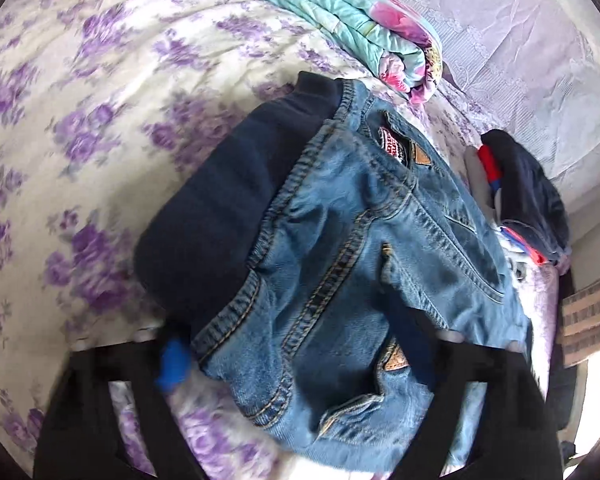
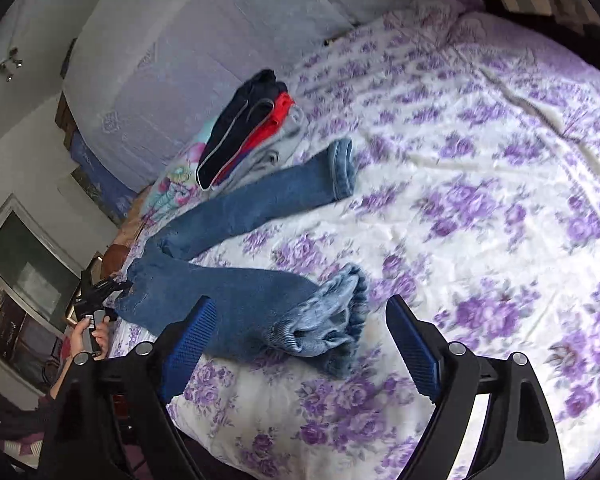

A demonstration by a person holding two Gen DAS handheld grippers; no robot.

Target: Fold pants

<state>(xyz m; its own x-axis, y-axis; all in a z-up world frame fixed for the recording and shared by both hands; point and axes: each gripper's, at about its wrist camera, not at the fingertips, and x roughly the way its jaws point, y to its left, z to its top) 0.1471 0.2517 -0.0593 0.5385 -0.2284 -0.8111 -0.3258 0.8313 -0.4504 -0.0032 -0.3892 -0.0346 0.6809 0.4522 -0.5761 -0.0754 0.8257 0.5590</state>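
Note:
Blue jeans with a dark navy waistband lie on the floral bedspread. In the left wrist view their top part (image 1: pixel 340 240) fills the middle. My left gripper (image 1: pixel 296 360) is open, its fingers on either side of the jeans' seat edge; it also shows small in the right wrist view (image 2: pixel 100 292), at the waist. In the right wrist view the two legs (image 2: pixel 244 292) spread apart toward me. My right gripper (image 2: pixel 300 344) is open just above the nearer leg's crumpled cuff (image 2: pixel 324 324), one finger on each side.
A pile of folded dark, red and grey clothes (image 2: pixel 248 128) lies by the far leg's cuff and shows at the right of the left wrist view (image 1: pixel 520 200). A folded turquoise floral quilt (image 1: pixel 352 20) lies behind the waistband. White bedspread with purple flowers (image 2: pixel 480 200) extends right.

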